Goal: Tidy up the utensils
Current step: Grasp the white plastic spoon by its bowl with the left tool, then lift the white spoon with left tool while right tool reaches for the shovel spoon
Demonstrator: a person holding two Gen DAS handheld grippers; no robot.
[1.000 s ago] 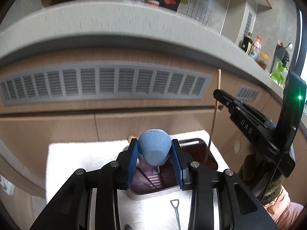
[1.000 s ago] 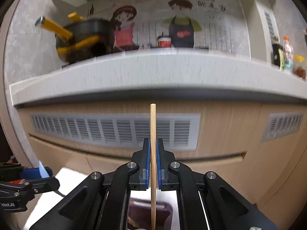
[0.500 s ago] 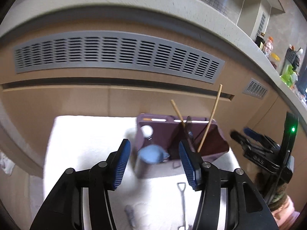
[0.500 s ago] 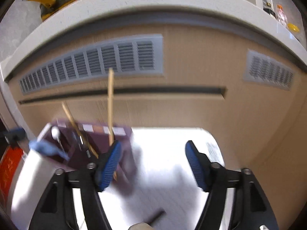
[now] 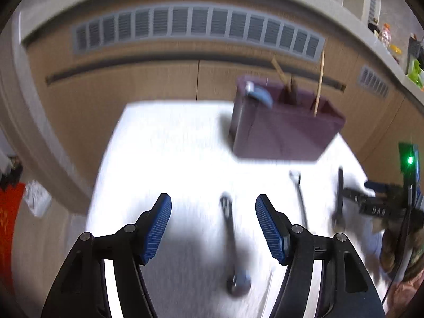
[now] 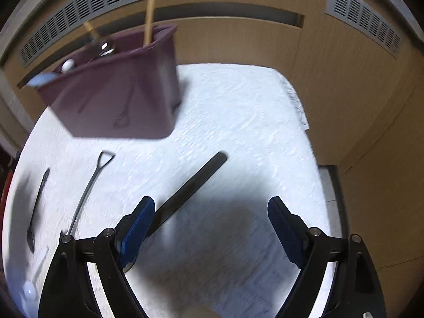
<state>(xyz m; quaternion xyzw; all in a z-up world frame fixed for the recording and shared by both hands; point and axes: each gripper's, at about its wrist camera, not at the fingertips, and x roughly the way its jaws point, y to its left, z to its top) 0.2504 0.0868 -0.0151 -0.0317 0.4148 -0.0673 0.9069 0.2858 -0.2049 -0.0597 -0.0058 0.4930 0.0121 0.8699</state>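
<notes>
A purple utensil holder stands on a white towel. It holds a blue spoon, wooden chopsticks and other utensils. My left gripper is open above a dark spoon lying on the towel. My right gripper is open; a long black handle lies on the towel by its left finger. A shovel-handled utensil and a dark spoon also lie loose.
Wooden cabinet fronts with grey vent grilles rise behind the towel under a grey counter edge. The right gripper shows in the left wrist view at the towel's right edge. A white-and-blue object lies at the towel's near left.
Both grippers opened and let go: the blue spoon and the chopstick now stand in the holder. Both have drawn back and down over the loose utensils on the towel.
</notes>
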